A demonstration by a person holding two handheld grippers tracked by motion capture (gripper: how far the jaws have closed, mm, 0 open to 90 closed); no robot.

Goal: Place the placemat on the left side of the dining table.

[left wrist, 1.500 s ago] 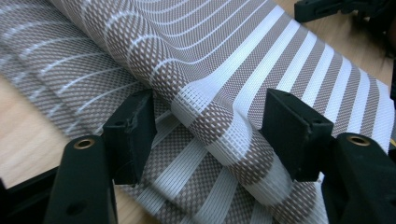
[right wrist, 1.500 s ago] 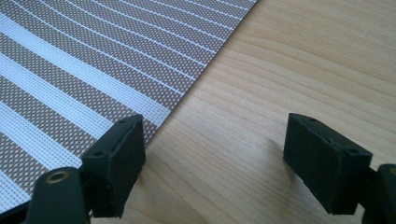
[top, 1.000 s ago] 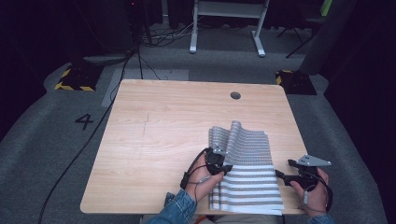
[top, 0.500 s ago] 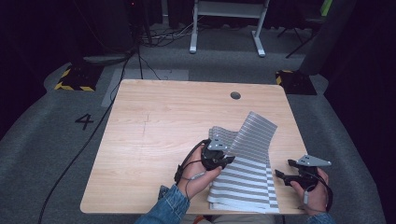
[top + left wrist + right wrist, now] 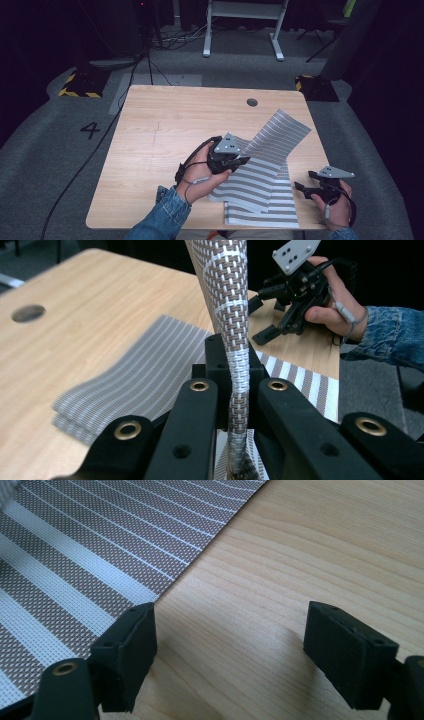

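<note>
Striped woven cloth (image 5: pixel 260 187), grey-brown with white bands, lies on the near right part of the wooden tabletop (image 5: pixel 165 125). Its near portion rests flat in folded layers by the front edge, the stripes running across the tabletop from left to right. One flap is lifted off that stack and rises away toward the far right corner, so the cloth's long axis there slants from the middle of the tabletop up to the right, the stripes turned with it.

The left gripper (image 5: pixel 235 159) is clenched on this raised flap; in the left gripper view the fabric stands pinched as a narrow upright strip between the black jaws (image 5: pixel 235 405). The right gripper (image 5: pixel 306 183) sits low at the cloth's right side, its jaws spread wide with bare wood between them and the cloth's edge just beside one jaw (image 5: pixel 220 645).

A round cable hole (image 5: pixel 252 102) lies in the tabletop beyond the raised flap, well apart from it.
</note>
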